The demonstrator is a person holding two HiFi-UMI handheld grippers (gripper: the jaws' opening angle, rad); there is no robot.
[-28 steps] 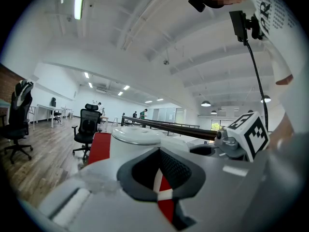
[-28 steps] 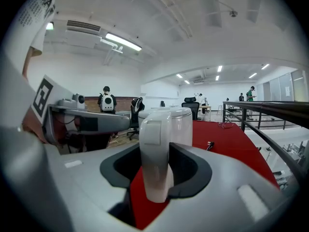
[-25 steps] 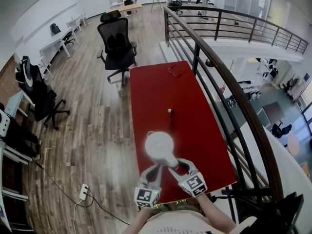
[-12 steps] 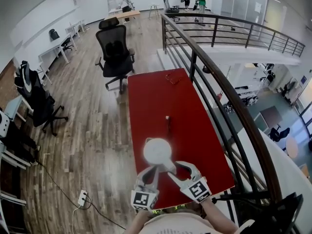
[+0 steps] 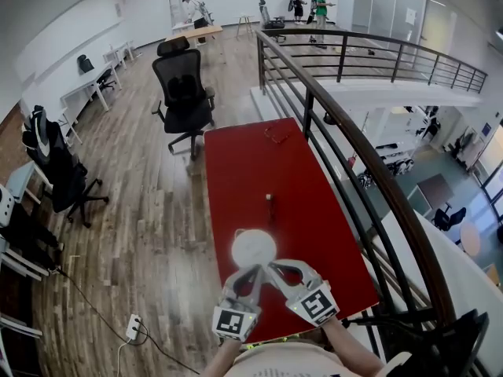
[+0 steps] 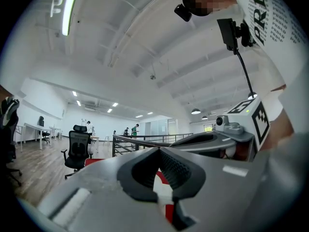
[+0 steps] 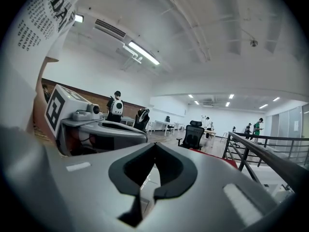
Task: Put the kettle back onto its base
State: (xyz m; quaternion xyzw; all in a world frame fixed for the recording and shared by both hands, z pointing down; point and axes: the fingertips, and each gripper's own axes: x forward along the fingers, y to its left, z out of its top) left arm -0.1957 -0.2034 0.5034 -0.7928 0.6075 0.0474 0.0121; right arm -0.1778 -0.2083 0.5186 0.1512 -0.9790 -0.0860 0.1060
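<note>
The red desk (image 5: 236, 179) runs lengthwise away from me. Near my end of it stands the white kettle (image 5: 254, 249); a small object (image 5: 269, 199) sits at mid-desk beyond it, and a thin dark tangle (image 5: 276, 135) lies at the far end
</note>
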